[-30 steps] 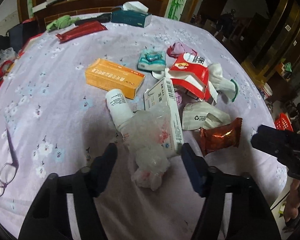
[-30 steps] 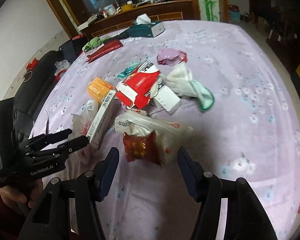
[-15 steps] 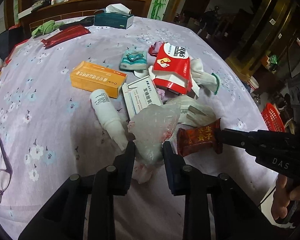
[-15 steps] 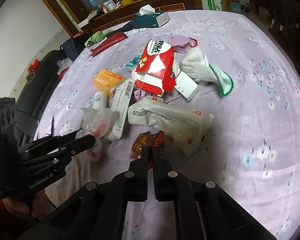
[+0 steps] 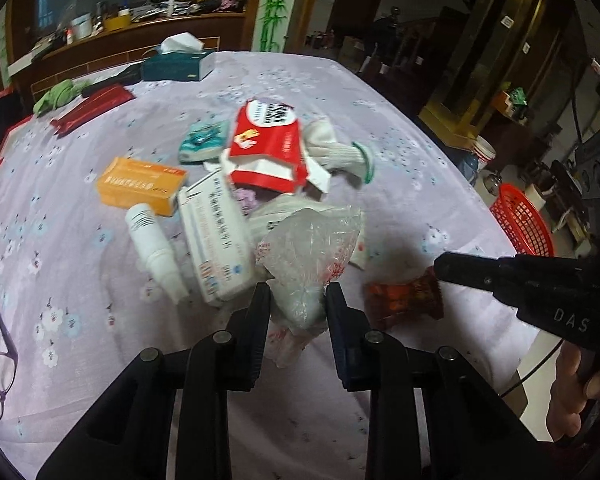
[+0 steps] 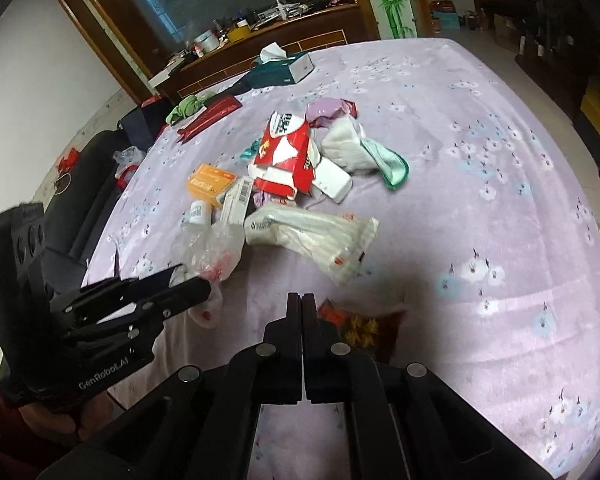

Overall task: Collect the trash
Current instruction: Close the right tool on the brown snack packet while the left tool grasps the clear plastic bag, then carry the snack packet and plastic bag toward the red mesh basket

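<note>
Left tongs (image 5: 294,300) pinch the clear plastic bag (image 5: 312,256); right tongs (image 6: 302,308) clamp the red wrapper (image 6: 360,326) at 6 o'clock.

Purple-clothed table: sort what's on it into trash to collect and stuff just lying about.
Trash to collect:
clear plastic bag, in the left gripper
red snack wrapper, in the right gripper
torn red carton
white wrapper

Probably just lying about:
eyeglasses
tissue box
green cloth
</note>
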`<control>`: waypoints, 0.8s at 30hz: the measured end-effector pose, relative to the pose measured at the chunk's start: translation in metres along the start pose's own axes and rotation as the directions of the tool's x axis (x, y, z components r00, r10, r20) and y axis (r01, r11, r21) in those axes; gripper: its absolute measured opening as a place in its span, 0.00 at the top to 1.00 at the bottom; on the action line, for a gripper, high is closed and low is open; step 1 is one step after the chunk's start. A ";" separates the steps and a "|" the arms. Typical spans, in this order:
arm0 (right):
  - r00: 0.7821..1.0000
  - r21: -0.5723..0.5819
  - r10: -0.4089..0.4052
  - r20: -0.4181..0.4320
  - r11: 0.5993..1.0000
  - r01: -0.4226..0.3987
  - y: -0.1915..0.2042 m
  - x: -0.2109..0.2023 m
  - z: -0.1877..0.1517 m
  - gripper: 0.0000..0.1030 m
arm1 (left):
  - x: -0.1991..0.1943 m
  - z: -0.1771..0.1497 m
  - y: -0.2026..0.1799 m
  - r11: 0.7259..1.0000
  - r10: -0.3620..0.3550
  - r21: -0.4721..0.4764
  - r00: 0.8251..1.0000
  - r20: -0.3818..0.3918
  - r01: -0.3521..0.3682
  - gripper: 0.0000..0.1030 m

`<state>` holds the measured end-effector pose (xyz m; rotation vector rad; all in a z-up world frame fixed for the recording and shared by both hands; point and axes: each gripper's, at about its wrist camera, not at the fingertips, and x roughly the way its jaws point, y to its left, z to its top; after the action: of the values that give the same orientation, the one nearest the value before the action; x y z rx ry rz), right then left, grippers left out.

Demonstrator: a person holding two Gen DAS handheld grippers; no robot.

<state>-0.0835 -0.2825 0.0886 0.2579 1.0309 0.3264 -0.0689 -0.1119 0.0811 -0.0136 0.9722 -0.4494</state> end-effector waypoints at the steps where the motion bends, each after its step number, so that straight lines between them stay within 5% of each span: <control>1: 1.000 0.002 0.002 -0.015 1.000 -0.002 -0.002 0.000 -0.003 0.99 | 0.000 0.000 -0.002 1.000 -0.002 0.001 1.000 0.000 0.002 0.74; 3: 1.000 0.007 -0.003 -0.029 1.000 0.003 -0.006 0.001 -0.007 0.95 | 0.001 -0.002 -0.007 1.000 -0.005 0.009 1.000 -0.001 0.005 0.74; 6: 0.999 -0.036 -0.028 -0.024 0.999 0.027 -0.009 0.003 -0.011 0.53 | 0.000 -0.005 -0.012 1.000 0.000 0.016 1.000 -0.002 0.000 0.74; 15: 0.993 -0.172 -0.028 -0.113 0.985 0.008 -0.020 0.047 0.008 0.52 | -0.014 -0.013 0.000 0.999 0.034 -0.010 0.999 0.005 -0.034 0.74; 24: 0.972 -0.242 -0.023 -0.236 0.970 -0.036 -0.018 0.051 -0.018 0.52 | -0.022 -0.019 0.020 0.996 0.055 -0.069 0.998 0.014 -0.053 0.74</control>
<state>-0.0726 -0.2785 0.0327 -0.0016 1.2125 0.4948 -0.0872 -0.0821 0.0839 -0.0529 0.9694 -0.3655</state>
